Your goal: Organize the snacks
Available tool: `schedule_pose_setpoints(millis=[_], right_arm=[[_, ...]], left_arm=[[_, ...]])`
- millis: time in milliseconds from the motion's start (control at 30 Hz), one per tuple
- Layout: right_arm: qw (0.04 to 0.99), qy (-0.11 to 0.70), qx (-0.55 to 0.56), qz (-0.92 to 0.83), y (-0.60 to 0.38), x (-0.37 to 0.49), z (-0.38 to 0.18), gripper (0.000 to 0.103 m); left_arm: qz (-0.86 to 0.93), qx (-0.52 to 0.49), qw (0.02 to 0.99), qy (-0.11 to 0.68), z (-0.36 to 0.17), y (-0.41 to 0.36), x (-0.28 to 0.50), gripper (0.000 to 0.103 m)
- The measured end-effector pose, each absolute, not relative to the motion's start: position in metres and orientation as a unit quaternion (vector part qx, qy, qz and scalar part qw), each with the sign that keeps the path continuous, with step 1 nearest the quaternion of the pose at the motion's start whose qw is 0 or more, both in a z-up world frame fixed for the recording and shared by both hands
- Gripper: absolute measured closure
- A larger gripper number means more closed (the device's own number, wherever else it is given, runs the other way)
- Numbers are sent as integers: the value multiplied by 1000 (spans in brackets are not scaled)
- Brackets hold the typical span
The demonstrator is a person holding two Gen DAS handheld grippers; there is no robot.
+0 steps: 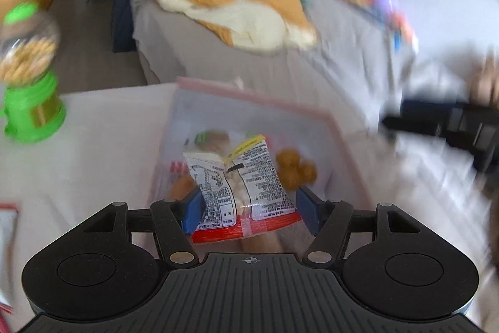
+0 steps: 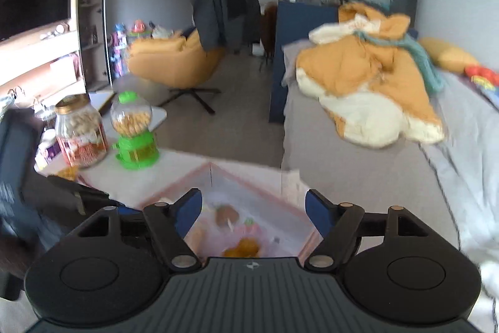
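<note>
A clear plastic storage box with a pink rim [image 1: 315, 111] sits on the white table and holds several snacks, among them brown round pieces [image 1: 293, 167]. My left gripper [image 1: 249, 202] is open just above the box; a white snack packet with black print and a red edge [image 1: 243, 186] lies between its blue fingers [image 1: 195, 208], not pinched. My right gripper [image 2: 252, 208] is open and empty above the same box [image 2: 249, 177], where small wrapped snacks [image 2: 227, 214] show. The right gripper also shows in the left wrist view [image 1: 443, 124].
A green candy dispenser [image 2: 134, 130] and a glass jar with a gold lid [image 2: 81, 130] stand at the table's far left. A bed with a grey sheet [image 2: 358, 170] and an orange-and-white blanket [image 2: 374, 89] lies to the right. An orange chair [image 2: 174, 61] stands beyond.
</note>
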State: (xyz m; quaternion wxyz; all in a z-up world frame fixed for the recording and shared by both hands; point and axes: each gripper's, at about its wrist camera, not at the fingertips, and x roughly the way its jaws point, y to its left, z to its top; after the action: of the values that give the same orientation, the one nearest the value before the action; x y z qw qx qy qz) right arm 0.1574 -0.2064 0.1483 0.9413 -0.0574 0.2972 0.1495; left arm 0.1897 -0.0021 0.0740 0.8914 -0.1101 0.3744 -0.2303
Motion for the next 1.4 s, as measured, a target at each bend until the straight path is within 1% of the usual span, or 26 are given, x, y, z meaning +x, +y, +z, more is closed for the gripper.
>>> schedule_pose_setpoints(millis=[33, 100, 167, 200, 233, 300, 333, 367, 400, 467, 500, 533, 600, 633, 667, 767, 1033, 1133, 1233, 1333, 1400], right_arm=[[938, 307, -55, 149, -204, 161, 146, 29], [933, 324, -53, 146, -196, 169, 140, 29], [931, 332, -56, 138, -182, 176, 137, 29], [931, 336, -59, 131, -175, 180, 138, 29], [930, 340, -65, 122, -168, 186, 138, 29], [935, 332, -75, 103, -158, 197, 143, 29], [940, 319, -80, 93, -154, 198, 148, 29], [943, 312, -82, 87, -152, 197, 152, 29], [944, 309, -84, 85, -150, 196, 155, 28], [941, 314, -86, 92, -148, 196, 159, 24], [940, 317, -87, 94, -146, 196, 159, 23], [939, 319, -88, 96, -144, 198, 159, 23], [937, 325, -82, 103, -141, 201, 157, 23], [935, 329, -74, 109, -139, 203, 155, 23], [933, 333, -66, 115, -138, 205, 153, 23], [924, 352, -46, 143, -127, 212, 140, 23], [892, 386, -43, 230, -41, 225, 102, 23], [879, 393, -51, 266, 0, 227, 90, 23], [855, 424, -25, 296, 38, 237, 74, 23], [834, 455, 0, 313, 71, 241, 54, 23], [830, 459, -23, 316, 91, 237, 42, 23]], left_arm=[[-225, -143, 893, 364, 77, 13, 191, 35], [-221, -154, 895, 355, 86, 31, 191, 35], [-262, -153, 874, 378, 82, 30, 191, 34], [-278, -130, 865, 398, 77, 21, 192, 34], [-280, -96, 869, 396, 75, 13, 187, 34], [-285, 10, 886, 364, 71, -11, 173, 34], [-285, 51, 889, 354, 67, -21, 168, 34], [-287, 70, 888, 353, 62, -26, 165, 35], [-289, 63, 890, 348, 60, -26, 165, 36], [-284, 21, 891, 354, 57, -14, 175, 37], [-268, 0, 898, 350, 56, -5, 178, 37], [-251, -18, 908, 336, 55, 5, 175, 49], [-219, -62, 927, 298, 62, 30, 163, 60], [-216, -80, 931, 284, 66, 43, 157, 61], [-208, -83, 935, 274, 69, 54, 149, 59], [-141, -57, 954, 257, 77, 91, 130, 59], [20, -104, 947, 304, 69, 222, 95, 60], [35, -136, 940, 310, 59, 250, 81, 60], [38, -152, 943, 293, 57, 266, 80, 60], [19, -160, 947, 279, 54, 274, 100, 60], [17, -176, 942, 287, 44, 278, 122, 60]])
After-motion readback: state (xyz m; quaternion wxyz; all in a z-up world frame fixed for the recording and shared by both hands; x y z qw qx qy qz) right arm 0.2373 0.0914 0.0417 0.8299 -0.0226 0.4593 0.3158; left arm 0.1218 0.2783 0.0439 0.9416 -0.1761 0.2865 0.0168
